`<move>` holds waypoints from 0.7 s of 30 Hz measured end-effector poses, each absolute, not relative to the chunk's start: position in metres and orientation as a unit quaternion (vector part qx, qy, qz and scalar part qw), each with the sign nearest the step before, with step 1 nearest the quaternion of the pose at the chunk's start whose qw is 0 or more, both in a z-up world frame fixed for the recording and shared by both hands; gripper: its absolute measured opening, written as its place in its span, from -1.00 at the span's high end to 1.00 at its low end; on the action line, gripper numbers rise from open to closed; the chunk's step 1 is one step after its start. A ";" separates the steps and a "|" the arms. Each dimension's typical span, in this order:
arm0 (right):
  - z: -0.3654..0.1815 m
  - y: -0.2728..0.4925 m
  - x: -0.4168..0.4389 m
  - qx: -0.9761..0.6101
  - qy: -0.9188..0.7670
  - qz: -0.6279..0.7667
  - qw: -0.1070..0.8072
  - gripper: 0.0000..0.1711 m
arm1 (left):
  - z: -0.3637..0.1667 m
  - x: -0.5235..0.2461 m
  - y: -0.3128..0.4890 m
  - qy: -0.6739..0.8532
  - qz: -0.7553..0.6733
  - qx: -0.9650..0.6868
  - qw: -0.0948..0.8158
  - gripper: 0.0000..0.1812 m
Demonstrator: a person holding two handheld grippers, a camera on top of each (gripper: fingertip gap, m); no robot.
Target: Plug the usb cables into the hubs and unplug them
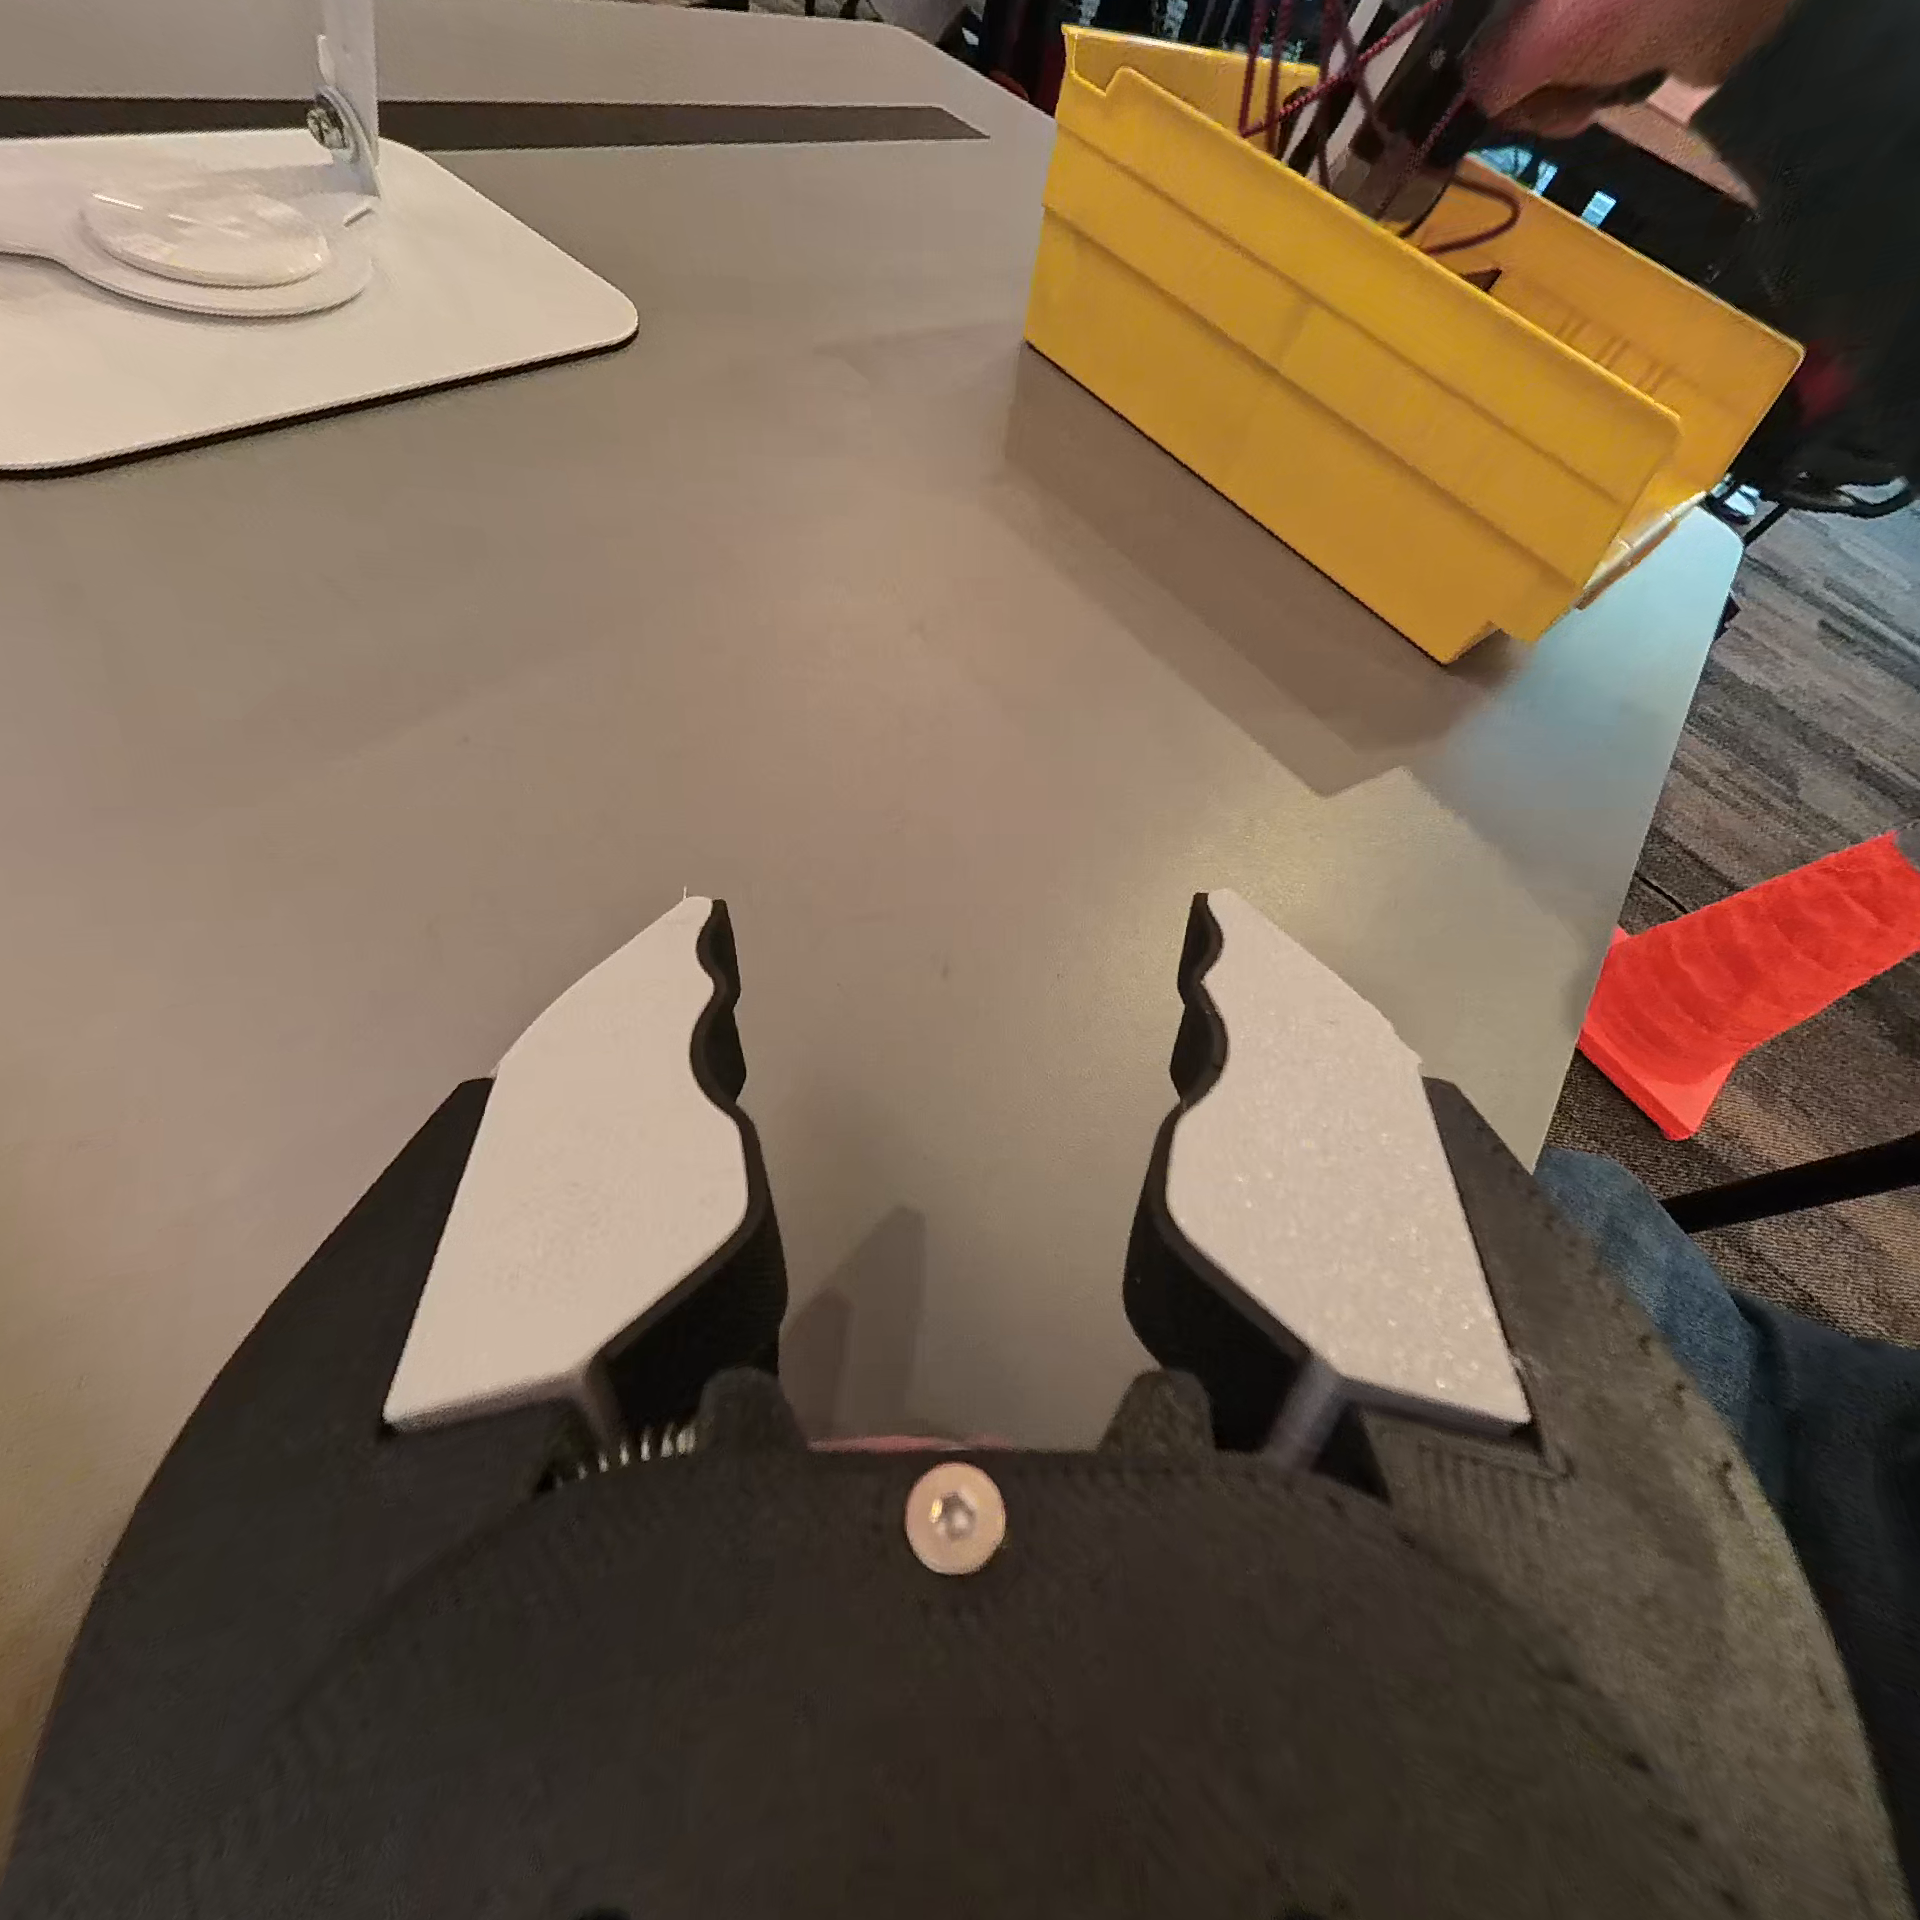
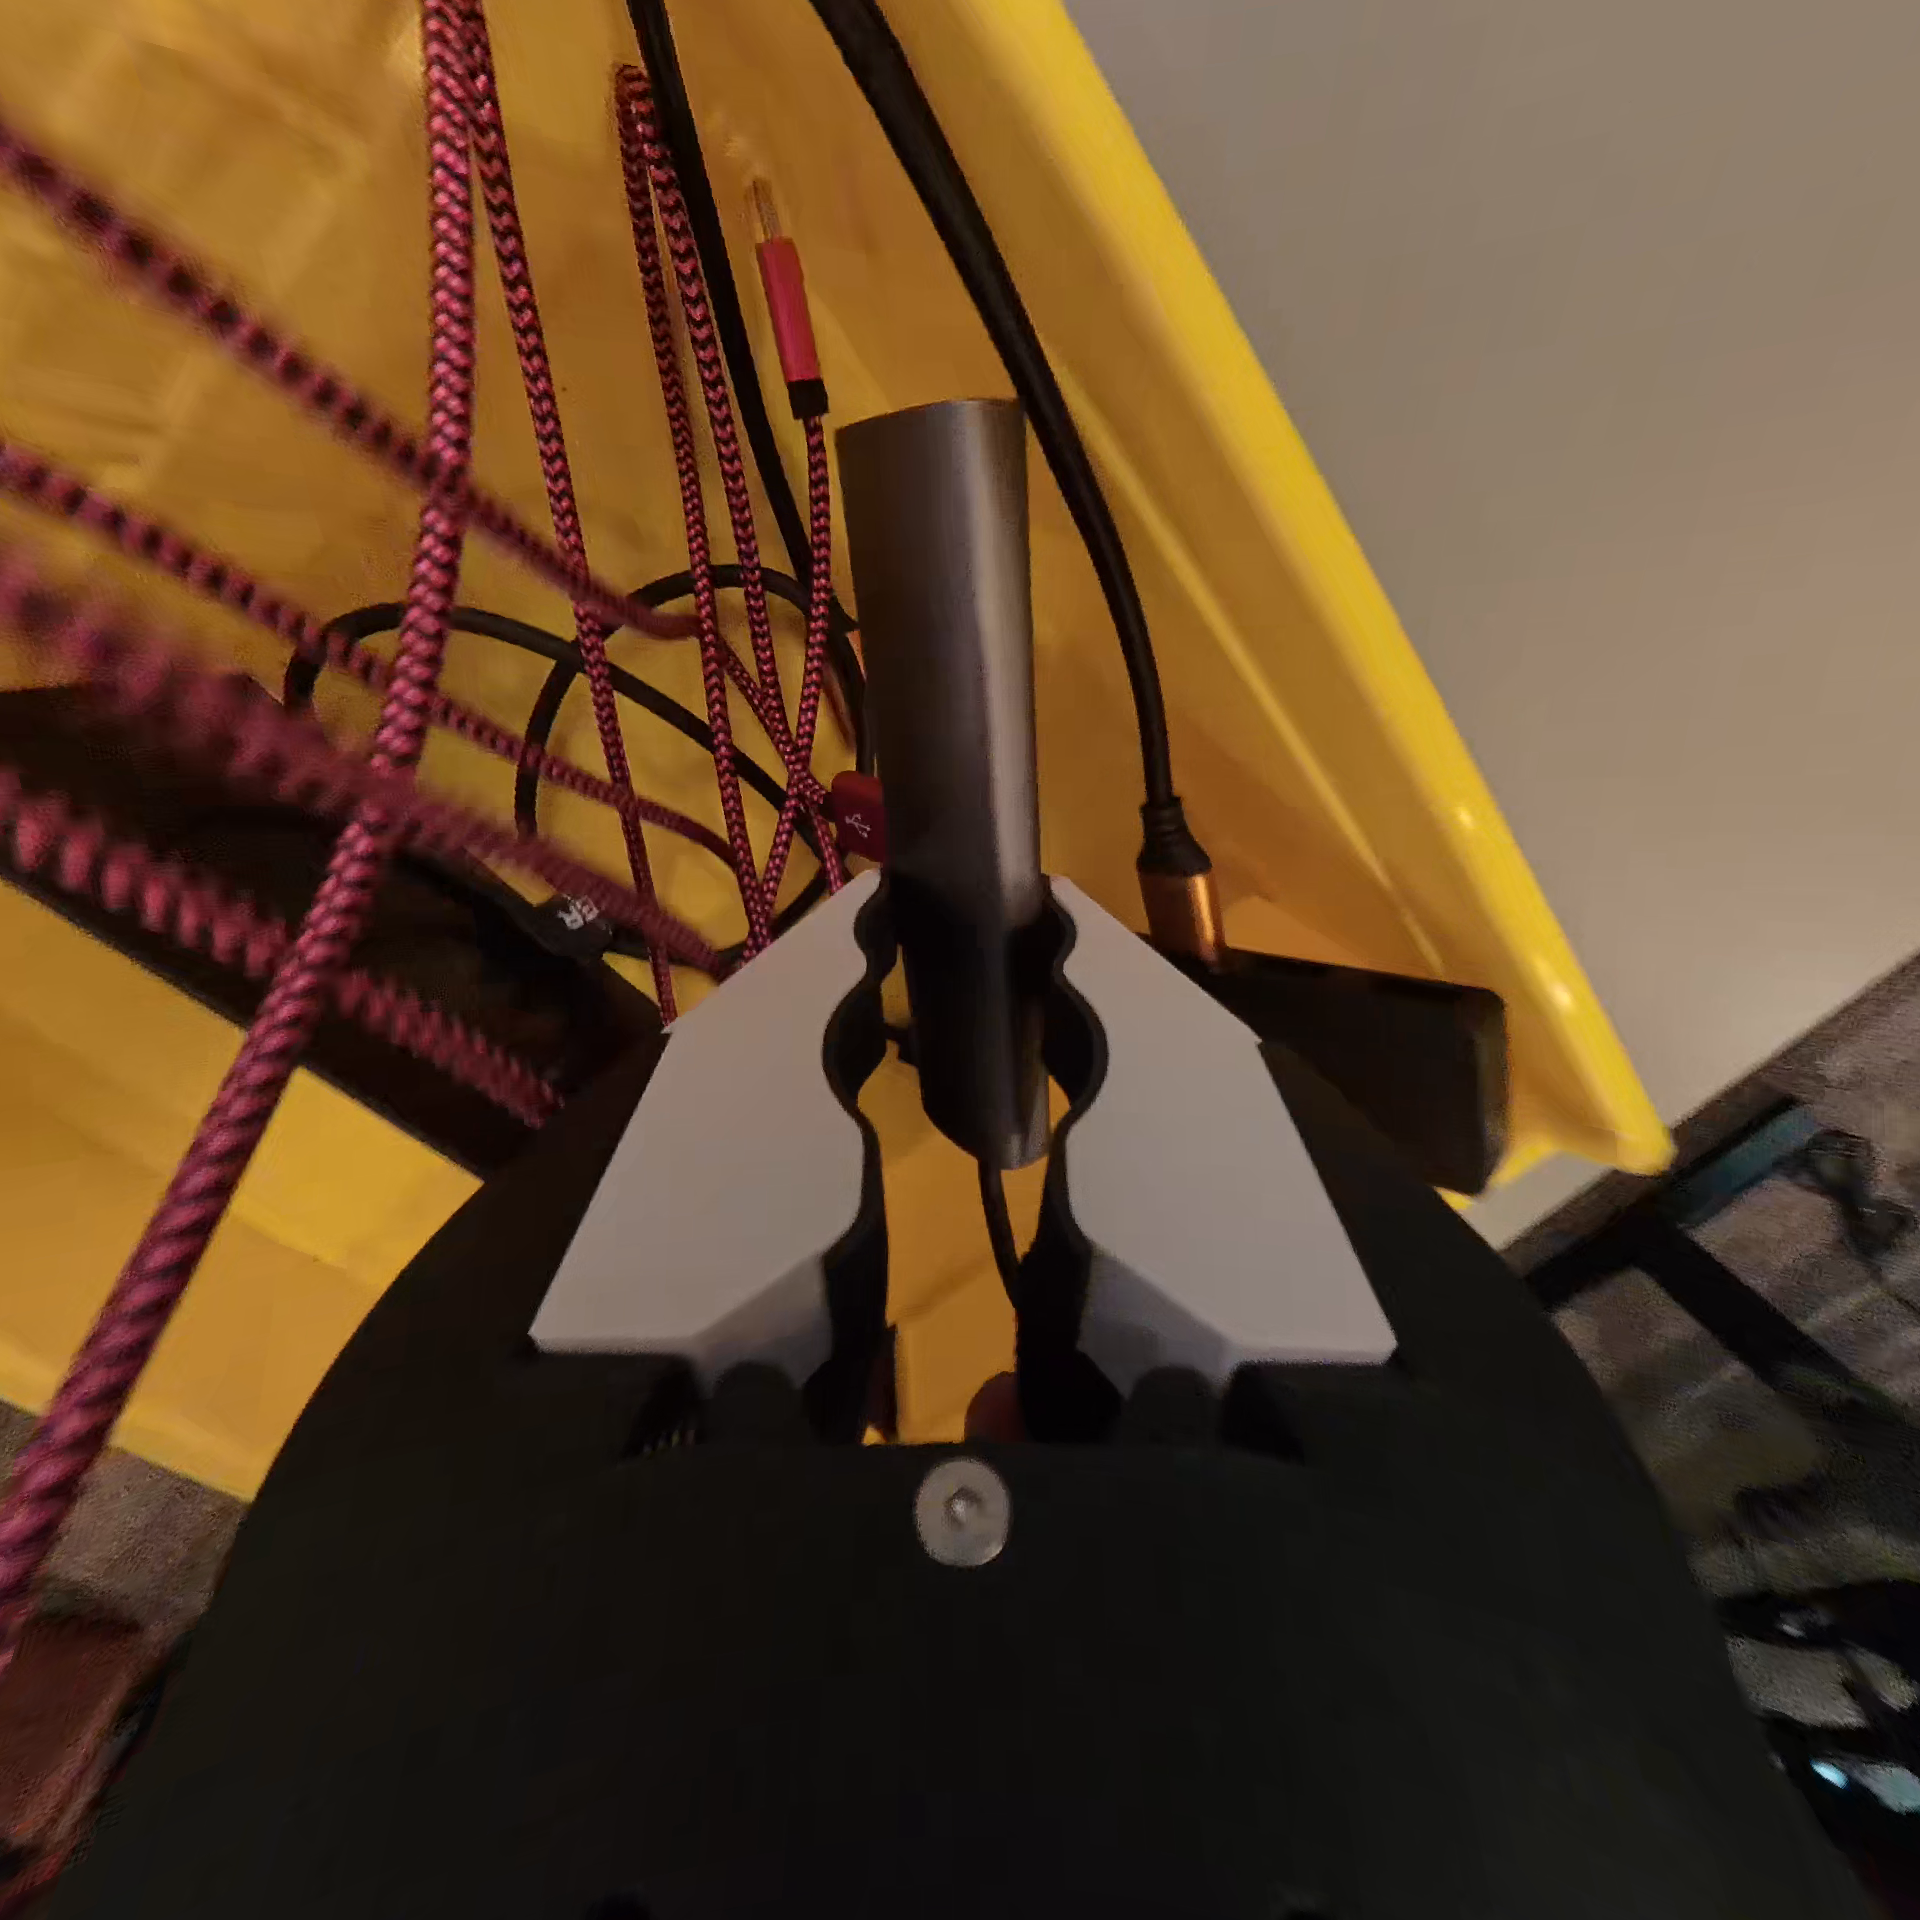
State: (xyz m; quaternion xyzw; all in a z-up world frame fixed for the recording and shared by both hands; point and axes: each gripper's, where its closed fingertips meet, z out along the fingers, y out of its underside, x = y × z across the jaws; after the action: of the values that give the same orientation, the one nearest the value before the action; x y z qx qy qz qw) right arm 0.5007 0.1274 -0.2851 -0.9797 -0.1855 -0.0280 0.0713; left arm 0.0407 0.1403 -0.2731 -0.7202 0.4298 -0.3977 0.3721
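My left gripper is open and empty, low over the bare grey table. My right gripper is shut on a slim grey USB hub and holds it above the yellow bin. Several red-and-black braided USB cables hang around the hub, one with a red plug beside it. Black cables run alongside, one ending in a copper plug at a black hub in the bin. In the left wrist view the right gripper is over the bin at the far right.
A white monitor base with a white disc stands at the far left. The table's right edge runs past the bin, with patterned carpet and an orange cone on the floor beyond. A person's hand grips the right gripper. Left tips to right tips: about 45 cm.
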 end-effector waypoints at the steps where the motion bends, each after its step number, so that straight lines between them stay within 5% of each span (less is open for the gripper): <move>1: -0.291 0.128 0.498 -0.981 -0.179 -0.013 0.073 0.73 | -0.273 0.041 0.140 0.430 -0.397 -0.721 0.371 0.11; 7: -0.280 0.121 0.497 -0.977 -0.204 -0.014 0.058 0.70 | -0.275 0.042 0.140 0.432 -0.399 -0.723 0.363 0.11; 16: -0.184 0.130 0.507 -0.965 -0.173 -0.044 0.194 0.36 | -0.272 0.041 0.141 0.432 -0.400 -0.718 0.372 0.11; 21: -0.158 0.103 0.521 -0.957 -0.129 -0.077 0.249 0.32 | -0.226 0.033 0.135 0.491 -0.341 -0.658 0.458 0.35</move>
State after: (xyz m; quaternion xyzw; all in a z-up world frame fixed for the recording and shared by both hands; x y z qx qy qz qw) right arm 0.5207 0.1026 -0.1579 -0.9568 -0.1289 -0.0775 0.2489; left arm 0.0333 0.1353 -0.2260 -0.6580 0.4908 -0.3412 0.4580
